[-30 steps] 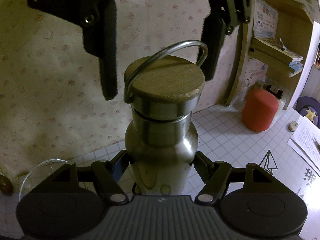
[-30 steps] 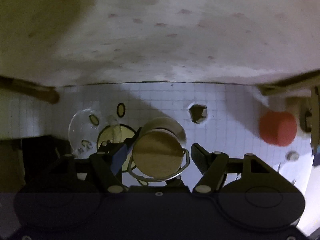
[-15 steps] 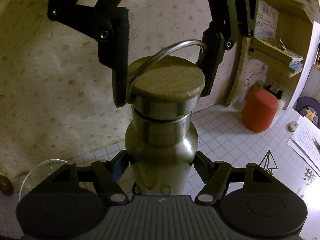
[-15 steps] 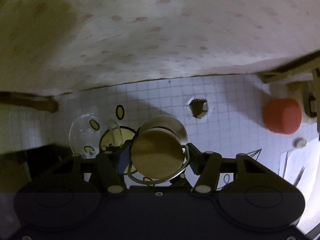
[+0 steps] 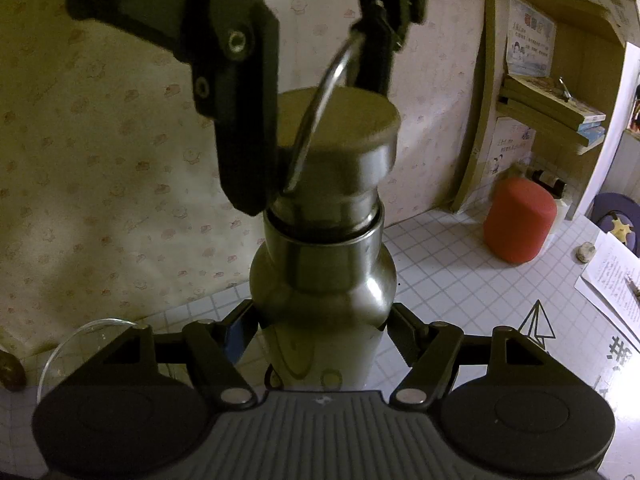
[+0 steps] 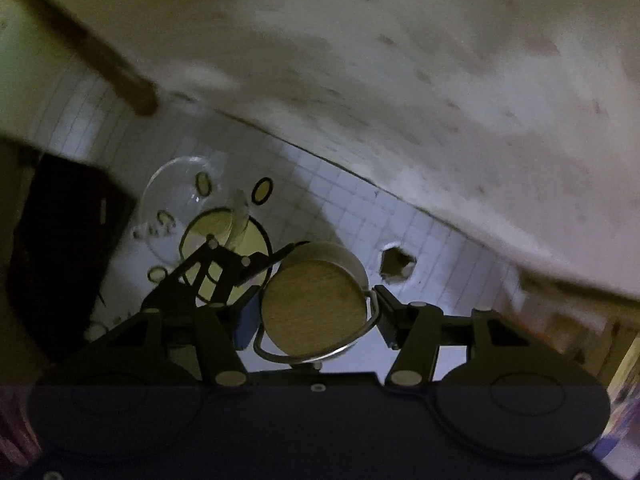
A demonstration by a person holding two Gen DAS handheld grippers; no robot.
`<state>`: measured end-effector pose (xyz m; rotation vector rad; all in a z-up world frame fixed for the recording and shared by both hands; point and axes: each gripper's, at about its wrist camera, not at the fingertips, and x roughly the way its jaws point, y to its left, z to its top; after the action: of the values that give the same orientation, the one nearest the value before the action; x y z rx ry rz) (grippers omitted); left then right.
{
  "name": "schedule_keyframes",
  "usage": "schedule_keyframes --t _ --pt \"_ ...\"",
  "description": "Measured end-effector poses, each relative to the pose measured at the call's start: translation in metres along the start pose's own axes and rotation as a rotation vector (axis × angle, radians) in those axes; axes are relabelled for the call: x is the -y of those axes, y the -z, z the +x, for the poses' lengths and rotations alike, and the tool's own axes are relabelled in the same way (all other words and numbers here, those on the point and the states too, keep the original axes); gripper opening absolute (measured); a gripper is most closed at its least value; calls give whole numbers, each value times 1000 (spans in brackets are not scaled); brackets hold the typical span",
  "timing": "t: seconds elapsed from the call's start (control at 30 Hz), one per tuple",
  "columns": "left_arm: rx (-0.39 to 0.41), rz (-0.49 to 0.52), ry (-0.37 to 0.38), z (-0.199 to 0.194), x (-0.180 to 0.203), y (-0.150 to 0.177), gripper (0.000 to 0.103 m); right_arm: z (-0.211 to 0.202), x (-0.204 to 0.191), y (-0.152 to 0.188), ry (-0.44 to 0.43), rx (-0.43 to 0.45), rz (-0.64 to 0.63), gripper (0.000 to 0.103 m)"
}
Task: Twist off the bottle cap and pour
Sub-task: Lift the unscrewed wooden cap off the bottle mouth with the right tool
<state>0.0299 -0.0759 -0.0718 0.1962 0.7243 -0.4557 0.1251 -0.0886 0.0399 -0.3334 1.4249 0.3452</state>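
A steel bottle (image 5: 320, 280) stands upright with my left gripper (image 5: 322, 320) shut on its body just below the shoulder. Its wood-topped cap (image 5: 340, 120) carries a wire loop (image 5: 316, 120). The cap sits tilted, with a gap showing at the neck. My right gripper (image 5: 316, 128) comes down from above and is shut on the cap. In the right wrist view the cap (image 6: 314, 306) is seen from above between the right gripper (image 6: 314, 314) fingers, and the left gripper (image 6: 224, 268) shows below it. A clear glass bowl (image 5: 80, 336) (image 6: 180, 200) stands left of the bottle.
The grid-patterned tabletop (image 5: 440, 264) meets a papered wall close behind. A red cylinder (image 5: 520, 220) stands at the right by a wooden shelf with books (image 5: 552, 100). Papers (image 5: 616, 276) and a small stone (image 5: 586, 250) lie at the far right. The cloth has a hole (image 6: 396, 264).
My right gripper came down from open onto the cap, shut on it and turned. The cap now sits tilted and raised at the neck. The left gripper held still.
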Motion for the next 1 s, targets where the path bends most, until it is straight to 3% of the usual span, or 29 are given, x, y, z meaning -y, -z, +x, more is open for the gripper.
schedule_keyframes --t 0.13,0.6,0.7,1.0 --pt "1 0 0 0 0 0 69 -5 -2 0 45 15 -37 59" --pt "0 -2 -1 -1 0 1 69 -8 4 10 39 34 1 59" --pt "0 -3 -4 -1 0 1 69 -7 6 12 39 38 -86 59" --pt "-7 -8 -13 -1 2 0 69 -10 11 19 41 58 -52 59"
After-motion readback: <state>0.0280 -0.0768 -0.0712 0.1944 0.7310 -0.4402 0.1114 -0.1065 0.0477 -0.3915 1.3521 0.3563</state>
